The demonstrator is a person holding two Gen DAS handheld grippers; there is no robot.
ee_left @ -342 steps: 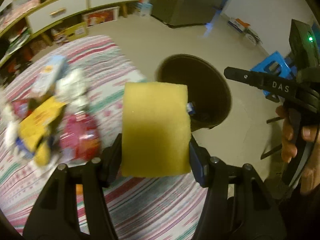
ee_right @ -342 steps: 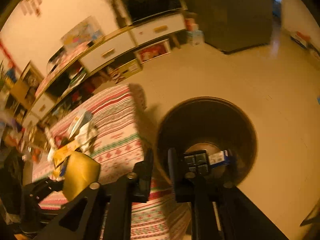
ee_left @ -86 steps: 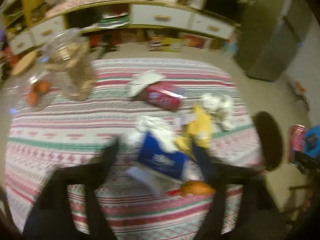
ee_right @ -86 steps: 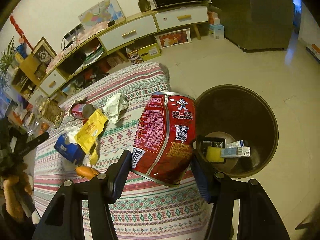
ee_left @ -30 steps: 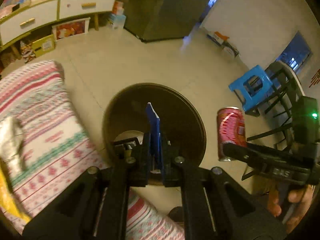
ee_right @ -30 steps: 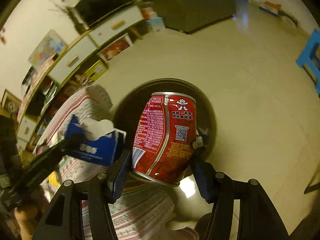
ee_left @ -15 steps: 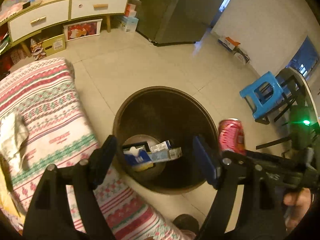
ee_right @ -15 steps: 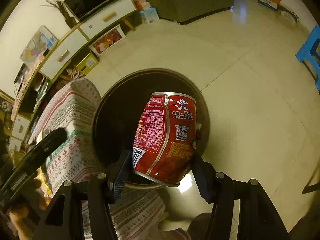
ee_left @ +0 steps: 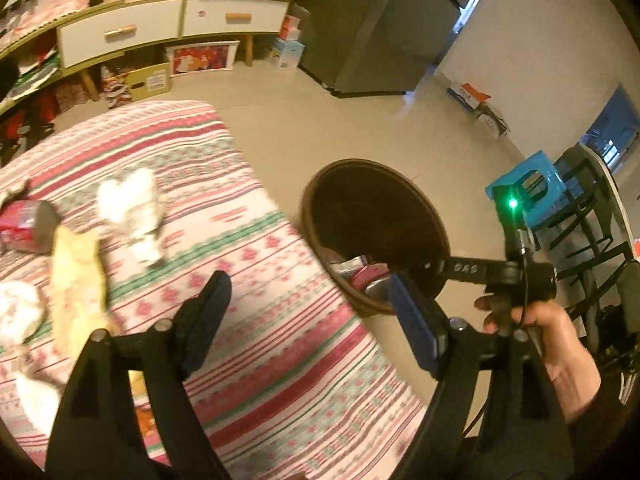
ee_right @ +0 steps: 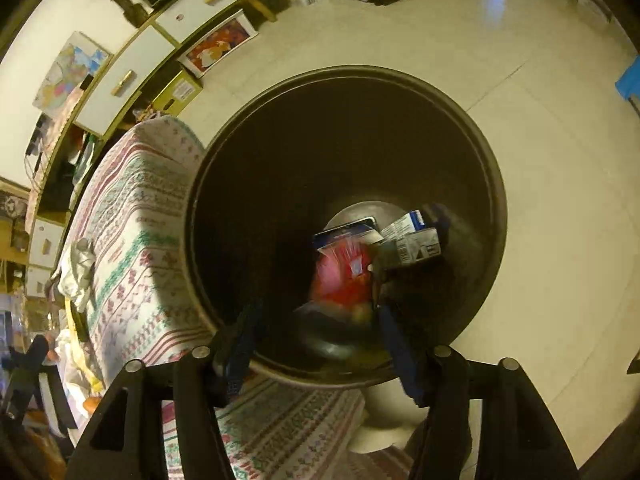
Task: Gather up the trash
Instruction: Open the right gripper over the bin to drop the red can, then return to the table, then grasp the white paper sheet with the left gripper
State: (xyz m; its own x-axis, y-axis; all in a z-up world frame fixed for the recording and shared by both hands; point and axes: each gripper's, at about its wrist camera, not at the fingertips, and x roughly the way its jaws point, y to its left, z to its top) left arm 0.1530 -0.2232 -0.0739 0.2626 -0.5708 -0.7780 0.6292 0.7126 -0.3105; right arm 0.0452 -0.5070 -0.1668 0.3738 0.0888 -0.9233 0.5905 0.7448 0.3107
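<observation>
Your right gripper hangs over the mouth of the dark round bin, its jaws having just been opening and now spread with nothing pressed between them; the red can, blurred, is below them inside the bin, beside a small white-and-blue box. Your left gripper stands wide apart and empty above the striped tablecloth, its jaws having just been opening too. On the cloth to its left lie a crumpled white tissue, a yellow wrapper and another red can on its side. Your right hand shows at the right edge of the left view.
</observation>
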